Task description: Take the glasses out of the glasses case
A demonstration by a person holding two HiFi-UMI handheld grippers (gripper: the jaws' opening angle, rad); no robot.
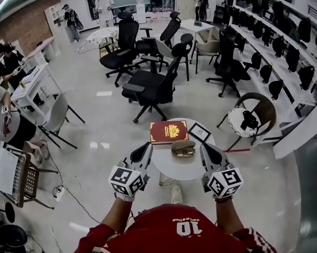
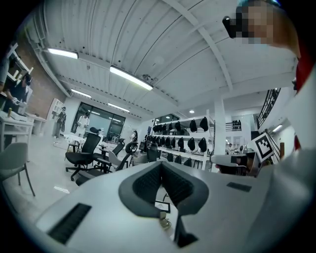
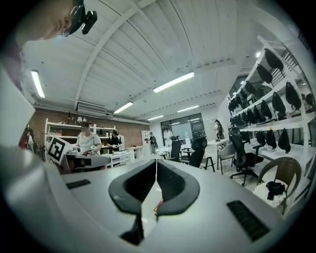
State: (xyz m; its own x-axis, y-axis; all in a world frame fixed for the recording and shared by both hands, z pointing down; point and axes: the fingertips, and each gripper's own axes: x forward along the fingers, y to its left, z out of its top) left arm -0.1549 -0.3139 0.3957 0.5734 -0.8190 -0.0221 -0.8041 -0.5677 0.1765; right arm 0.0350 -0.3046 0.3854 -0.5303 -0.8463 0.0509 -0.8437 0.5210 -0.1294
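Spreading widest, a glossy pale floor (image 1: 96, 125) leaves open room at 9 o'clock and at 4 o'clock of the desk. Black mesh-backed office chairs (image 1: 152, 87) on star bases crowd the 12 o'clock side. A round-backed chair (image 1: 259, 101) with a white seat stands near at 2 o'clock.

The desk (image 1: 175, 168) is small, round and smooth white, with bare surface across its near half. A shoe (image 1: 176, 194) shows below its 6 o'clock rim.

A flat dark-red book (image 1: 168, 131) with a gold emblem lies along the 12 o'clock edge. Just beside it, at 1 o'clock, sits a thin black-framed card (image 1: 199, 132), turned cornerwise near the rim.

The left claw (image 1: 147, 145) is at the desk's 9 o'clock rim and the right claw (image 1: 203, 146) at the 3 o'clock rim. Both point toward 12 o'clock, and each carries a cube with square markers. In the left gripper view the left claw (image 2: 161, 164) has its ribbed black pads pressed tip to tip inside smooth grey shells, with nothing between them. The right gripper view shows the right claw (image 3: 156, 162) closed the same way, also empty.

The glasses case (image 1: 183, 148) is an oval, glossy olive-brown shell. It rests near the desk's middle, just at 6 o'clock of the book, between the two claws and apart from both. Whether its lid is raised cannot be told at this size.
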